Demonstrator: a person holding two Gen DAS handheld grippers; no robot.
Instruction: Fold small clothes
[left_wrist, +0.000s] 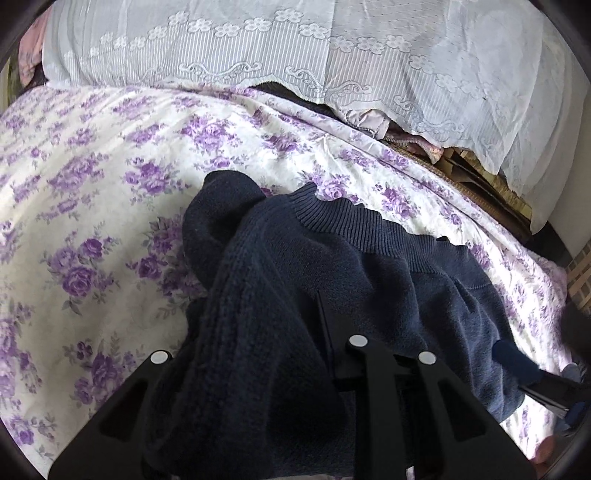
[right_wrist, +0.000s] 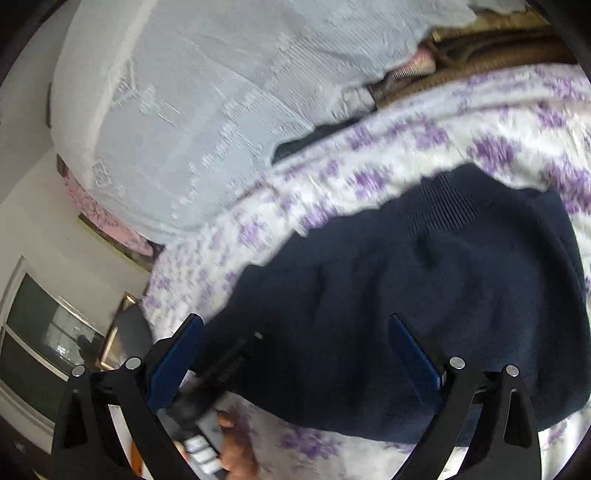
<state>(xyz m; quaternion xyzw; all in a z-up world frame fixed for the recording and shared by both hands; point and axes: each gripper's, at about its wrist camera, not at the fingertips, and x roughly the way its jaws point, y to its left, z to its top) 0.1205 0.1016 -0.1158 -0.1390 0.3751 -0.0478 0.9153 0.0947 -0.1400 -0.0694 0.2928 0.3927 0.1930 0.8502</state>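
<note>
Sweater (left_wrist: 369, 266): navy knit on bed (left_wrist: 92, 184), ribbed hem twd far side, long axis L–R. Left hand-held gripper (left_wrist: 258, 369) clamps a fold; right hand-held gripper (right_wrist: 295, 354) wide, over sweater edge.

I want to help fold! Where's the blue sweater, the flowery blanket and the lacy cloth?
navy knit sweater (left_wrist: 388, 266), left wrist view, body below ribbed hem.
purple floral bedspread (left_wrist: 110, 184), left wrist view, bare middle.
white lace cover (left_wrist: 258, 48), left wrist view, flower border.

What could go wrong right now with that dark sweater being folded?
The left gripper has bunched navy sweater between its fingers; the thick wad could slip free mid-fold. The right gripper hangs open over the sweater, gripping nothing, so that side may drag and wrinkle on the floral bedspread.
</note>
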